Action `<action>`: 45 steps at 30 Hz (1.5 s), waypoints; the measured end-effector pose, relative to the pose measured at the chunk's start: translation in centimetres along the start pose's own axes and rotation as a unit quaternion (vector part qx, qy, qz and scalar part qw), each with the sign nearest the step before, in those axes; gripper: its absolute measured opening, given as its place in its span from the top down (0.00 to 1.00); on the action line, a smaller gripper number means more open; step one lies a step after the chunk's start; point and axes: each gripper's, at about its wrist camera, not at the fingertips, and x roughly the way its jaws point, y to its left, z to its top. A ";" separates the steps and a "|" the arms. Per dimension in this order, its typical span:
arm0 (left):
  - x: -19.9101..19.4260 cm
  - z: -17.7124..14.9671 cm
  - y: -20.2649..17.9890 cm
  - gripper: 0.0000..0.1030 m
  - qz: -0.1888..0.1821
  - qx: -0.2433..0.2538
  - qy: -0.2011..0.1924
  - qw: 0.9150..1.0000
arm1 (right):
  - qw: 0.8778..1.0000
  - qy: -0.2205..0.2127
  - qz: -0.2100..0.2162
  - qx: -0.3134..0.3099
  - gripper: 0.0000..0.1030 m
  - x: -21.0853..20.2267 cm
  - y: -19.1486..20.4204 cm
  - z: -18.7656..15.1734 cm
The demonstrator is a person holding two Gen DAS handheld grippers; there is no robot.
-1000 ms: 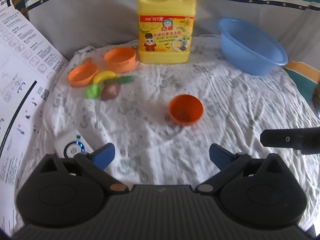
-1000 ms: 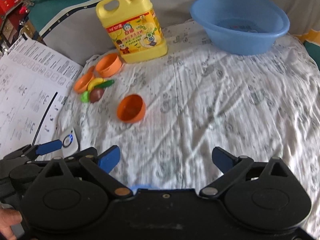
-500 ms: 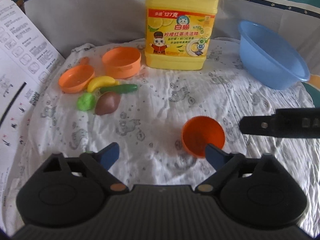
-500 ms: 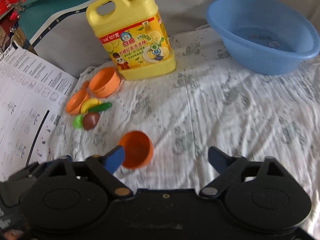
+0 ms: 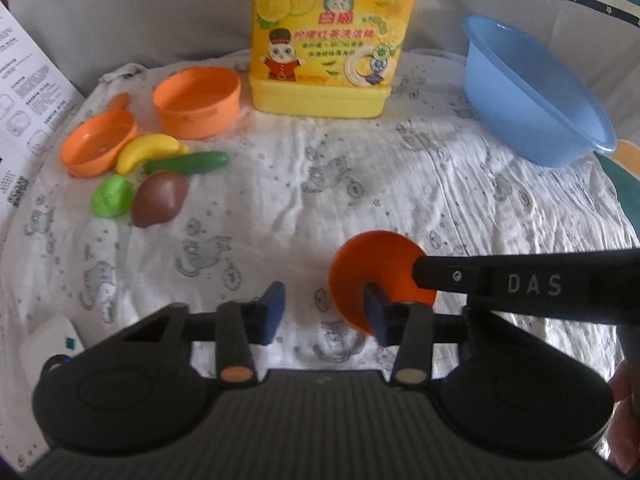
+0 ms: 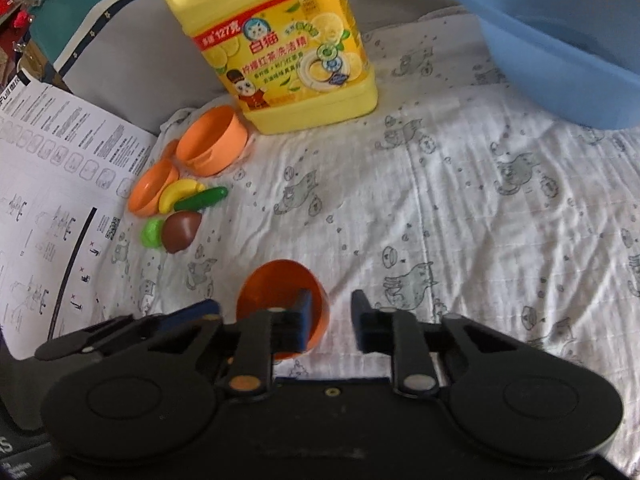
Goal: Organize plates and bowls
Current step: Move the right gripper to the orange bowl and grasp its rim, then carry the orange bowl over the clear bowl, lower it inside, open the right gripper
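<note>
Tilting orange bowl mouth seemingly toward cameras, left tongs and right tongs closing, neither clamped.

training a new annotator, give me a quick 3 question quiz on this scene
1. Nearest the yellow plastic detergent jug: A light orange plastic cup, B brown toy potato, C white remote?
2. True or false: the yellow toy banana lies inside the blue plastic basin.
3. Which item sits at the fingers of both left gripper and right gripper?
Key: 1 A; 2 false, it lies on the white printed cloth; 3 the small dark orange plastic bowl.
</note>
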 end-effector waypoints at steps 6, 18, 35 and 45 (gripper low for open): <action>0.6 -0.3 0.2 0.81 -0.012 -0.002 0.010 1.000 | 1.000 0.003 0.004 -0.002 0.90 0.4 0.0 -0.2; -0.7 -1.0 -1.0 0.90 -0.019 0.036 0.006 0.999 | 1.000 0.006 0.015 0.009 0.90 -0.6 -0.2 -1.2; -6.3 -2.3 -2.6 0.90 -0.032 0.042 0.011 0.999 | 1.000 -0.004 0.027 0.001 0.90 -6.5 0.1 -3.5; -11.5 -5.0 -5.3 0.90 -0.045 0.073 0.012 0.996 | 0.999 -0.001 0.036 -0.008 0.90 -12.2 -0.8 -7.1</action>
